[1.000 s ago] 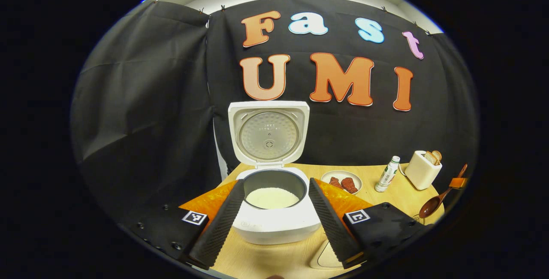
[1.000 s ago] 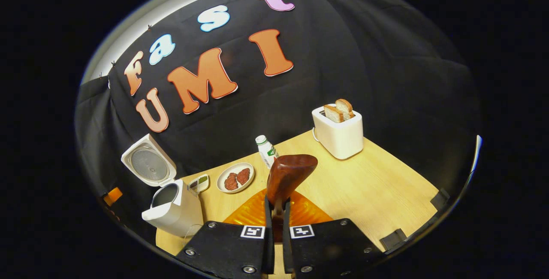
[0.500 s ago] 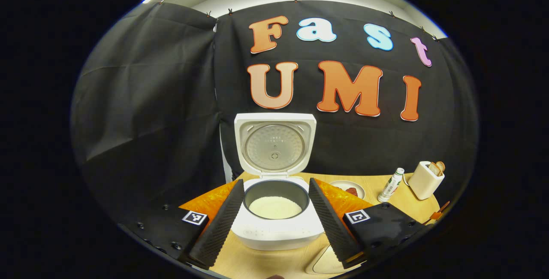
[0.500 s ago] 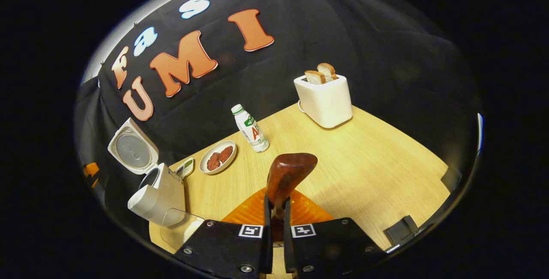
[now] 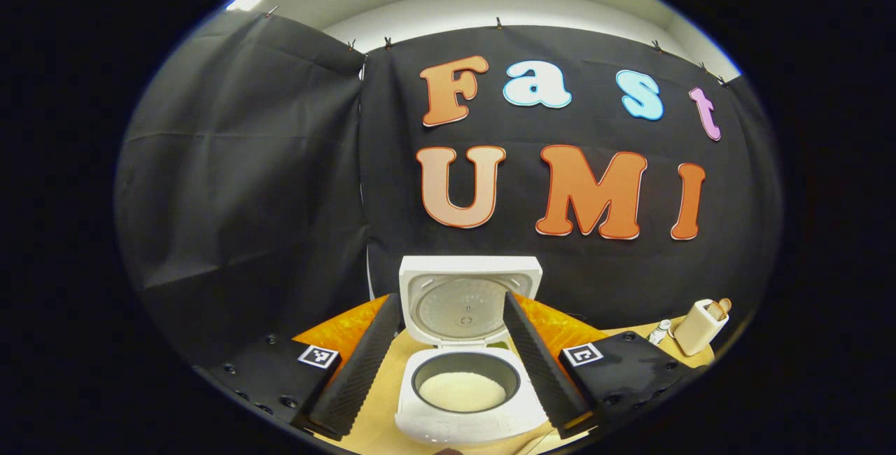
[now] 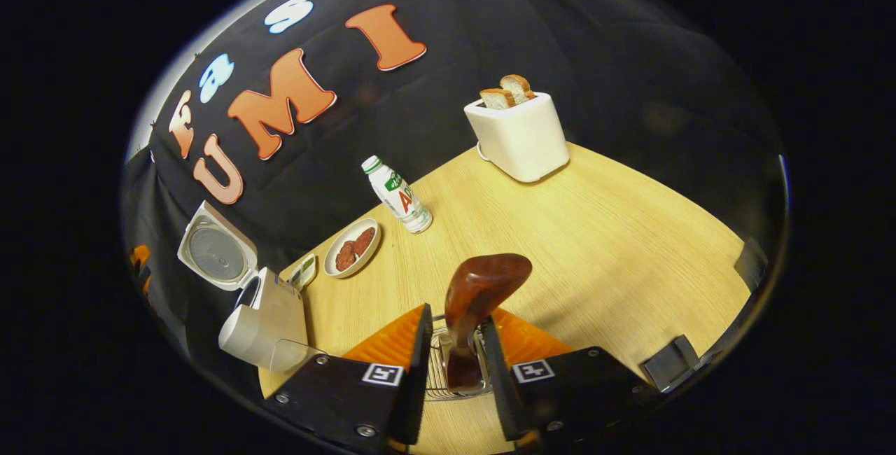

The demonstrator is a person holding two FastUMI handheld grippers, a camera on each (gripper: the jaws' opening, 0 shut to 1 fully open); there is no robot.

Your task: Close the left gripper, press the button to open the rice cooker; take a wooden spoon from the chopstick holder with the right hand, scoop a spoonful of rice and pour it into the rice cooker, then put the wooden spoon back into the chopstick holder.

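Black cloth walls [image 5: 245, 182] hang clipped along their top edge, enclosing a pale wooden tabletop [image 6: 616, 245]. Above the cloth, a plain white wall [image 5: 490, 3] is brightly lit from overhead.

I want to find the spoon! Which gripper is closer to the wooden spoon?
Right. The right gripper has its open fingers on either side of the wooden spoon, which stands in the chopstick holder. The left gripper faces the rice cooker.
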